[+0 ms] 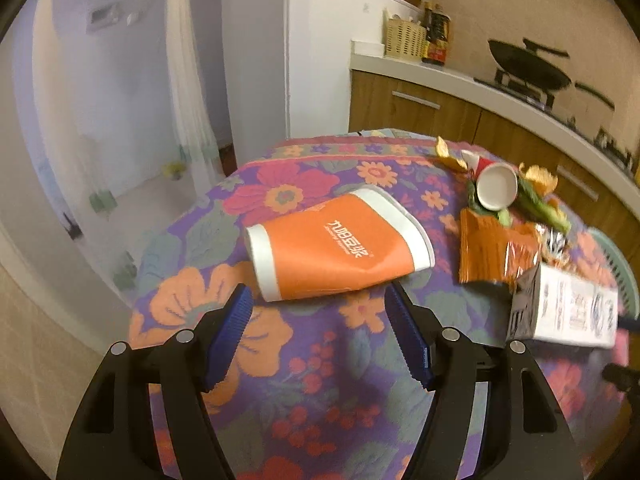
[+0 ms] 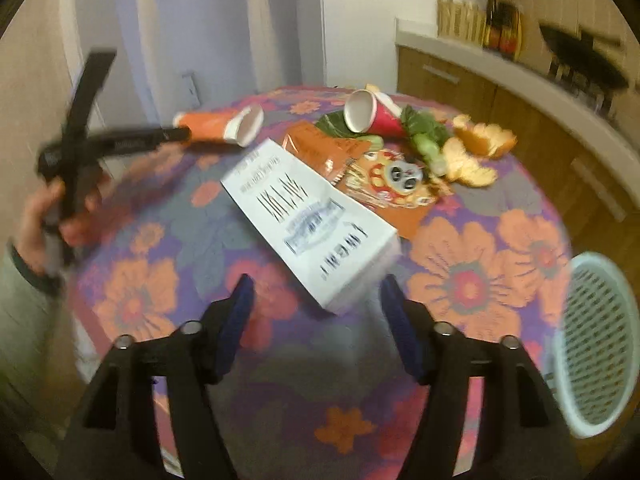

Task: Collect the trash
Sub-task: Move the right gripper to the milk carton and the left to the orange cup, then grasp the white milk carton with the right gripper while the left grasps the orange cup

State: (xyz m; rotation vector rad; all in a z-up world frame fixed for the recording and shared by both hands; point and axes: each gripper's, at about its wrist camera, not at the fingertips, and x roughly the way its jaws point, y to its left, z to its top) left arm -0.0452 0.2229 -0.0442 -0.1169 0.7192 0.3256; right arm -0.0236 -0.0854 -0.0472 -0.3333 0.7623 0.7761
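Note:
An orange and white paper cup (image 1: pixel 340 246) lies on its side on the flowered tablecloth, just ahead of my open left gripper (image 1: pixel 320 300). It also shows in the right wrist view (image 2: pixel 220 124). A white carton (image 2: pixel 316 220) lies flat just ahead of my open right gripper (image 2: pixel 316 284); it also shows in the left wrist view (image 1: pixel 568 308). Behind lie a red paper cup (image 2: pixel 372 114), an orange snack bag (image 2: pixel 320 148), green vegetable scraps (image 2: pixel 424 132) and orange peel (image 2: pixel 476 152). Both grippers are empty.
A pale green mesh basket (image 2: pixel 596 344) stands at the table's right edge. The round table (image 1: pixel 304 360) ends close on the left. A kitchen counter (image 1: pixel 500 88) with a wok (image 1: pixel 528 68) and bottles runs along the back right. The left gripper's handle and hand (image 2: pixel 68 184) show at left.

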